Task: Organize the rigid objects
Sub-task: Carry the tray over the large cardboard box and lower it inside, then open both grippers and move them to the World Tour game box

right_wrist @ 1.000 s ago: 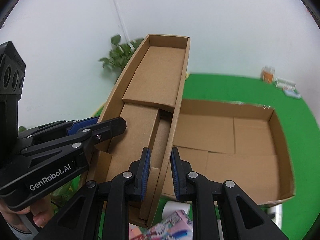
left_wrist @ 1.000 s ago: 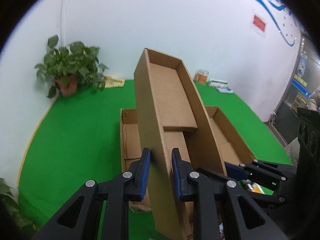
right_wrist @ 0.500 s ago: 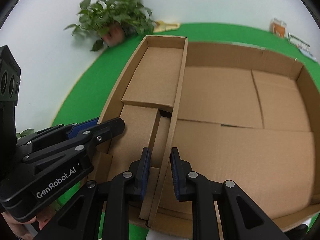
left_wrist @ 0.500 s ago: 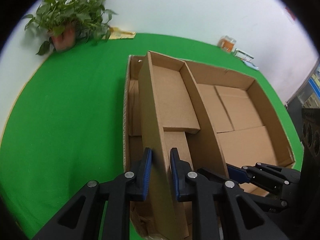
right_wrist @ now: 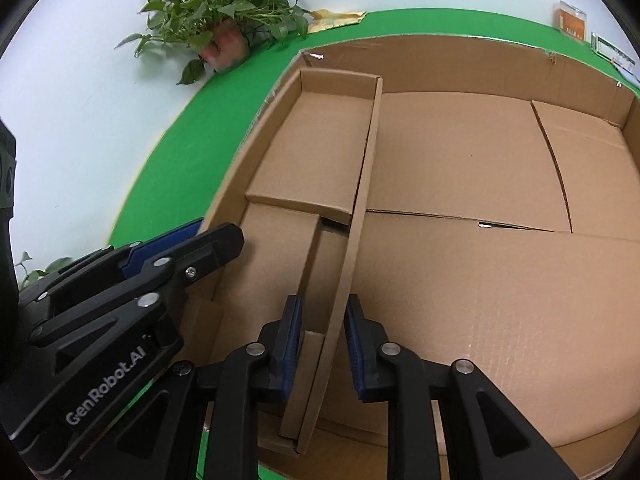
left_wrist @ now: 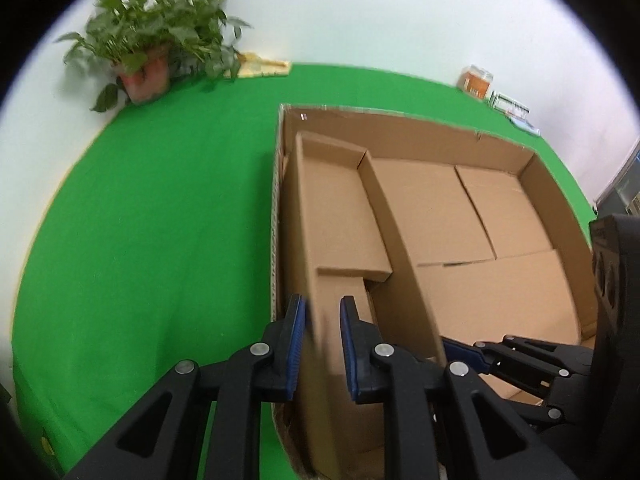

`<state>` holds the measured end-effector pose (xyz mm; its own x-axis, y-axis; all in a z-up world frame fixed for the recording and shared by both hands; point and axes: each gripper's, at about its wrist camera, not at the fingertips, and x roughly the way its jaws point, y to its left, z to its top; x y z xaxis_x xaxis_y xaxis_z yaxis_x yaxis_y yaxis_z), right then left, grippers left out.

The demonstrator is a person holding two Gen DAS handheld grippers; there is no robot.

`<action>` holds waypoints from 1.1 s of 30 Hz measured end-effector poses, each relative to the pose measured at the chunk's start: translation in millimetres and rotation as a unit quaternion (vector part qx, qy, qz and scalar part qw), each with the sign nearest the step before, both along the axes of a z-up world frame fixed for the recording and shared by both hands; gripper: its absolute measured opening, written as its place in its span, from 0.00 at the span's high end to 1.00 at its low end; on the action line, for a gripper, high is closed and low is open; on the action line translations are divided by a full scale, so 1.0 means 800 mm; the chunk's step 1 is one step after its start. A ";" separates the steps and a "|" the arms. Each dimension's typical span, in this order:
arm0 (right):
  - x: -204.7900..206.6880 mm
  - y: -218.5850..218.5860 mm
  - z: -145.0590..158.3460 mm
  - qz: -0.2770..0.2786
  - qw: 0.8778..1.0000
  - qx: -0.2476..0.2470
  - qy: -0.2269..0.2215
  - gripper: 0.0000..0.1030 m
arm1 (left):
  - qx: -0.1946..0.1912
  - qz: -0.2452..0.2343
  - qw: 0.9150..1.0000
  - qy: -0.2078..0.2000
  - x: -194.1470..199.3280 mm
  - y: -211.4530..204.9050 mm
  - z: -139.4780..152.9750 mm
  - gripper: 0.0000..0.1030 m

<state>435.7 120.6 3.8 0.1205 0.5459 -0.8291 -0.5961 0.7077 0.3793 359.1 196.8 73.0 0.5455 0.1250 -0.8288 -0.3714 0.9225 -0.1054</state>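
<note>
— What are the grippers doing?

— The left gripper (left_wrist: pixel 320 344) is pinching the left wall of the narrow cardboard tray (left_wrist: pixel 340 216). The right gripper (right_wrist: pixel 322 344) has just been opening; the tray's right wall is sitting loose between its fingers. The tray is lying inside the big cardboard box (right_wrist: pixel 480 280), stretching away ahead of the fingers.

— What might go wrong?

— If the left lets go crookedly, the tray may be tipping.

— And around?

— A green cloth (left_wrist: pixel 160 220) is lying beyond the fingers, with a potted plant (left_wrist: pixel 152 52) by the white wall.
</note>
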 end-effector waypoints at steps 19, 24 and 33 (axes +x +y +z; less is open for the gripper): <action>-0.226 -0.317 0.078 -0.080 0.979 0.083 -0.169 0.01 | -0.071 -0.096 0.985 -0.124 -0.190 -0.101 0.007 0.12; -0.296 -0.322 0.000 -0.053 0.992 0.081 -0.085 0.03 | -0.128 -0.146 0.980 -0.041 -0.160 -0.124 -0.043 0.12; -0.334 -0.283 -0.048 -0.036 0.994 0.067 -0.076 0.11 | -0.151 -0.178 0.972 0.019 -0.142 -0.157 -0.057 0.16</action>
